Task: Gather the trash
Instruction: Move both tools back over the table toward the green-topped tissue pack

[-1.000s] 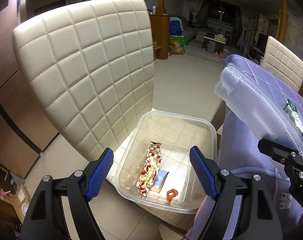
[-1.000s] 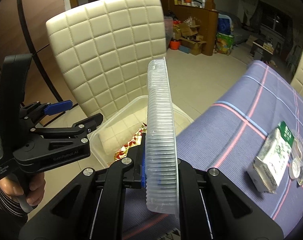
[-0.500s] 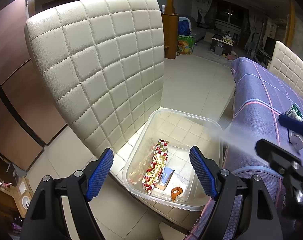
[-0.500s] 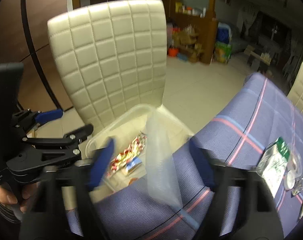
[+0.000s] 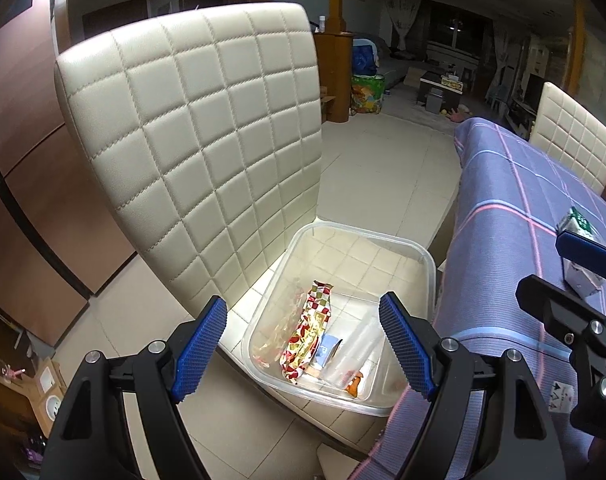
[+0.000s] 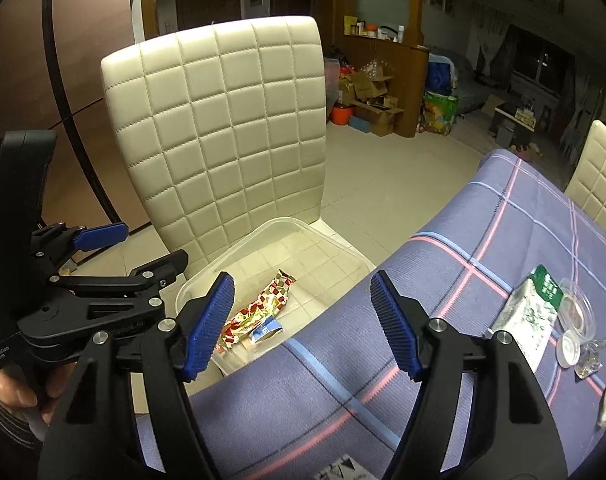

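Note:
A clear plastic bin [image 5: 429, 264] sits on the seat of a cream quilted chair [image 5: 207, 140]. Inside it lie a red-and-gold wrapper [image 5: 309, 328], a small blue packet [image 5: 327, 354], an orange scrap [image 5: 353, 387] and a ribbed clear plastic tray [image 5: 355, 356]. My left gripper [image 5: 303, 308] hovers open over the bin with nothing between its pads. My right gripper [image 6: 302, 284] stands above the table edge beside the bin [image 6: 287, 222]; its jaws are wide apart and closing, with nothing between them. The wrapper [image 6: 263, 304] shows between its fingers.
The purple plaid table [image 6: 463, 272] carries a green-and-white carton [image 6: 531, 312], clear round lids [image 6: 579, 312] and small scraps at the right. A hand [image 6: 11, 392] holds the left gripper [image 6: 153, 245]. A second cream chair [image 5: 571, 136] stands behind the table. Tiled floor lies beyond.
The right gripper opened and let go of the clear ribbed tray, which fell into the bin. The left gripper stayed open over the bin.

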The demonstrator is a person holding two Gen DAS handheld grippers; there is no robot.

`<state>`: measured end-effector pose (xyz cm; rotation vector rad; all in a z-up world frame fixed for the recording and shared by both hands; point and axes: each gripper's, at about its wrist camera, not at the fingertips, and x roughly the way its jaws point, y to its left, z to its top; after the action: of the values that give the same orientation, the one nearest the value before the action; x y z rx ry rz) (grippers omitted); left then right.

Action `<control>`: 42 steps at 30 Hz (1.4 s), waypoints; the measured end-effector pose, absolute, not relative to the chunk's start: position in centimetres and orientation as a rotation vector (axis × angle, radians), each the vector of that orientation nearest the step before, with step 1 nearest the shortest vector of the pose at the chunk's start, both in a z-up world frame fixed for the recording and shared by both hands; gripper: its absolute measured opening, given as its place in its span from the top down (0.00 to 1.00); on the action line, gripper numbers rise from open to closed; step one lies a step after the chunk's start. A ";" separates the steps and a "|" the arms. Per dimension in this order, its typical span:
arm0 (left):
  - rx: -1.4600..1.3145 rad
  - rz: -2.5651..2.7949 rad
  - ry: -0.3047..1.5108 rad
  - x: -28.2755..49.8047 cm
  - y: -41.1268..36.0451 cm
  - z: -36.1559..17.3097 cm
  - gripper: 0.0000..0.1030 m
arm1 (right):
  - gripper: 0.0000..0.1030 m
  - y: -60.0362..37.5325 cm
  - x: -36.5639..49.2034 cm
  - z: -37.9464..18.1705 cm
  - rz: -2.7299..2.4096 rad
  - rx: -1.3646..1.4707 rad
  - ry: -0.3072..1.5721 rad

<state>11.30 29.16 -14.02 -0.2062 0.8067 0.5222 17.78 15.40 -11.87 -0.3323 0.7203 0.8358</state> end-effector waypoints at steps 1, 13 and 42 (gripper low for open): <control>-0.199 0.518 0.804 11.3 28.8 -13.8 0.26 | 0.31 15.0 17.6 -11.6 0.833 -0.325 0.716; -0.147 0.419 0.774 11.5 22.6 -11.3 0.26 | 0.25 6.7 16.4 -9.7 0.717 -0.240 0.666; 0.086 0.136 0.913 27.5 6.0 -14.2 0.26 | 0.19 -11.0 30.0 -15.1 0.445 -0.171 0.831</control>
<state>27.48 5.98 -14.19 0.0856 0.9133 0.1359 30.04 -10.97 -15.12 -0.1712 0.8313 0.4453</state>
